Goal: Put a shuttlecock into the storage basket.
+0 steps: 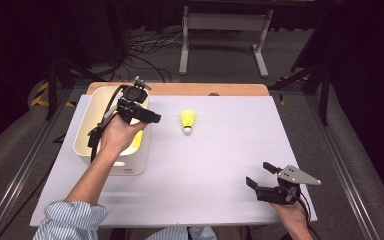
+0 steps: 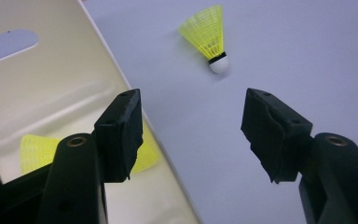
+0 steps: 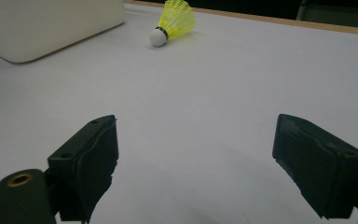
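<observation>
A bin [image 1: 92,135] is sitting at the left of the table [image 1: 220,165], with one shuttlecock [image 2: 35,151] lying inside it. A second shuttlecock [image 1: 188,121] is lying on the table just right of the bin, well apart from the right gripper [image 1: 260,175] at the near right corner.

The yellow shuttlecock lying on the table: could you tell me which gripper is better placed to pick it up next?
Left, probably. The left gripper hangs open over the bin's right edge, close to the shuttlecock. The right gripper, also open, sits at the table's near right corner, much farther away.
</observation>
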Action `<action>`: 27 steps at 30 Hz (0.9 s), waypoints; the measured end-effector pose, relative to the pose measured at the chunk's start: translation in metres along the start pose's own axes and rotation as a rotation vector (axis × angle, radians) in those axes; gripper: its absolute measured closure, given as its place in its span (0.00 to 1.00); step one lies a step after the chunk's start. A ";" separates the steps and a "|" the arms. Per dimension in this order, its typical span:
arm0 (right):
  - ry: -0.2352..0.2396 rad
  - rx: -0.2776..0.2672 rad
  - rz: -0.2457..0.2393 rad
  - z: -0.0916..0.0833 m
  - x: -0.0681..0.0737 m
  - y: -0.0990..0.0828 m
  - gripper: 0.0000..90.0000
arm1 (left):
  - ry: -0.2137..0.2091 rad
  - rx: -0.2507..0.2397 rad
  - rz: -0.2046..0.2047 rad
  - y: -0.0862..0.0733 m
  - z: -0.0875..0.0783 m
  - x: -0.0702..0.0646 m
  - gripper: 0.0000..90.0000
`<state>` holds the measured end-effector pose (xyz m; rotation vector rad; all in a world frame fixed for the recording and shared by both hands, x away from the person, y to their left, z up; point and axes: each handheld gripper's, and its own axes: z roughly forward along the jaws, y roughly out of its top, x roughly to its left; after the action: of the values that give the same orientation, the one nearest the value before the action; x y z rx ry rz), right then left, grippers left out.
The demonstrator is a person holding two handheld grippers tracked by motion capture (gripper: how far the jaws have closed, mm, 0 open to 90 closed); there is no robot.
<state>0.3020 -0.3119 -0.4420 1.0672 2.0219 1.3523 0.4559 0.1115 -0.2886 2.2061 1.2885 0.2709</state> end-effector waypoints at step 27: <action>0.005 0.000 0.000 0.000 0.000 0.000 0.16 | -0.052 0.017 0.036 0.005 0.019 -0.030 0.43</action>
<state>0.3021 -0.3119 -0.4421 1.0649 2.0253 1.3565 0.4526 0.0774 -0.2979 2.2376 1.2290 0.2153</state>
